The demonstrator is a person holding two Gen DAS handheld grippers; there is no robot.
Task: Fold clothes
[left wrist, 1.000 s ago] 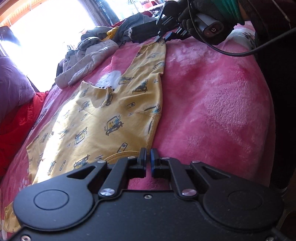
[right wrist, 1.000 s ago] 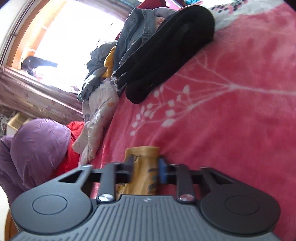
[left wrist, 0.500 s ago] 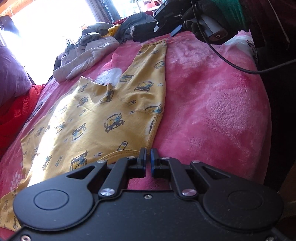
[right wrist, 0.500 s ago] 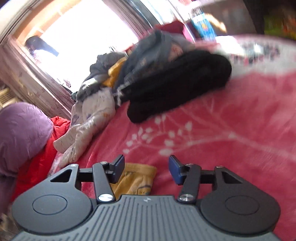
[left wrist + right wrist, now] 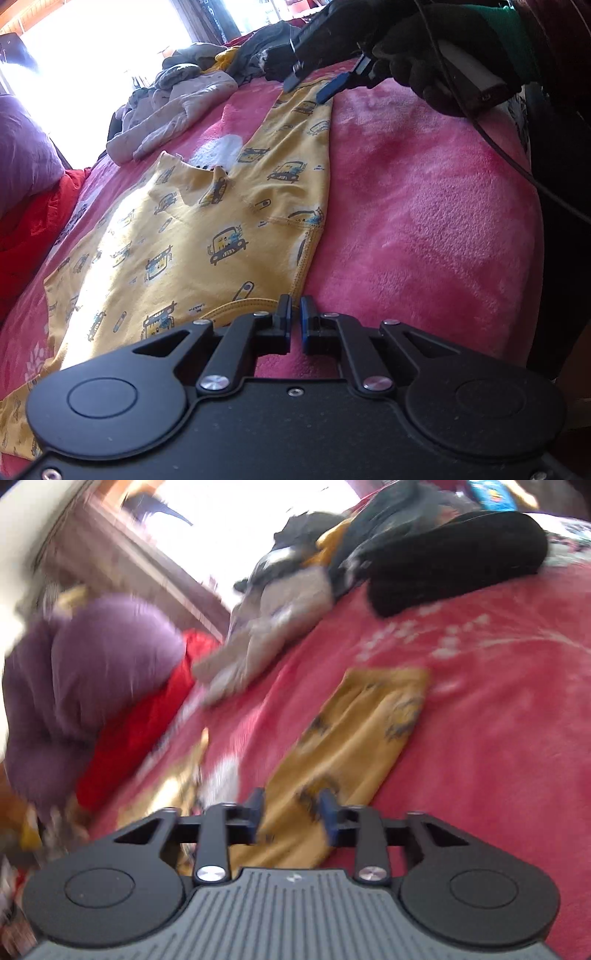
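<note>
Opening its jaws over the last second, the right gripper has let go of the cuff it was pinching and pulled back and up, so the sleeve of the yellow shirt now lies loose under it instead of clamped between the pads. Those jaws stand apart, with nothing pressed between them; from its own camera the sleeve runs away below the fingers, flat on the pink blanket.

Closer to me, the left gripper has not budged. Its jaws are all but closed at the shirt's near edge, right at the collar seam, and they seem to be pinching the hem, though so little cloth shows between the pads that I can't be certain.

Outward from there, the shirt is spread across the blanket, printed side up, one sleeve stretched long toward the far side of the bed. Beyond the cuff sits a pile of unfolded clothes, with a dark garment just past the sleeve end. A purple pillow and something red lie off to the left.

What worries me: with only the near edge held, any tug from the left could drag the whole shirt and rumple the straightened sleeve. If the right comes back down carelessly, it could snag plush blanket along with the cloth, or nudge the cuff into that pile.
</note>
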